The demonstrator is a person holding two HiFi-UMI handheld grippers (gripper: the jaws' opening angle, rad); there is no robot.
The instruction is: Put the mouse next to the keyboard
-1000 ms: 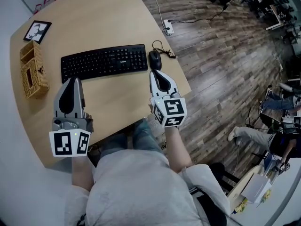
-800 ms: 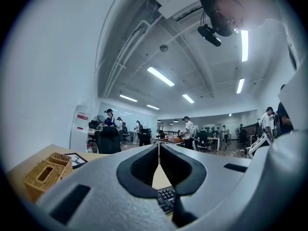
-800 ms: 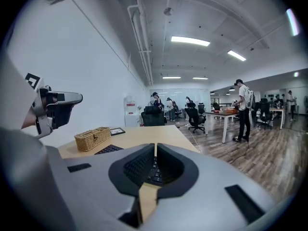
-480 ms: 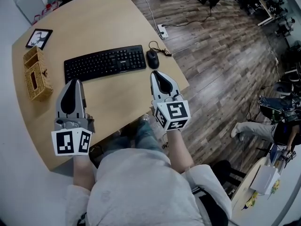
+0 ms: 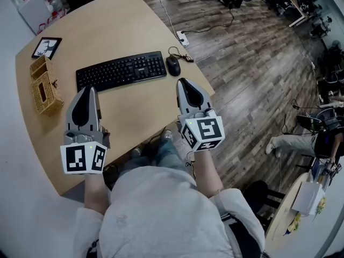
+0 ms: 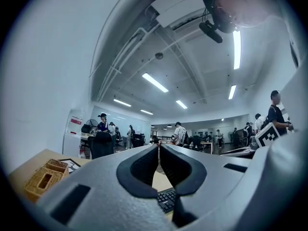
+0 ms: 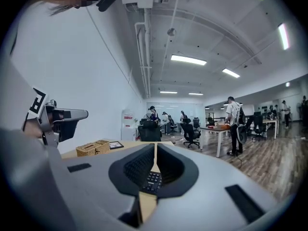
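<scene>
Left tool and right tool were both closed on nothing, held on the person's side of keyboard. Mouse sat on tabletop just beside keyboard's right end.

Left gripper jaws together, empty; keyboard corner shows below them, wicker basket left on table, people behind.
</scene>
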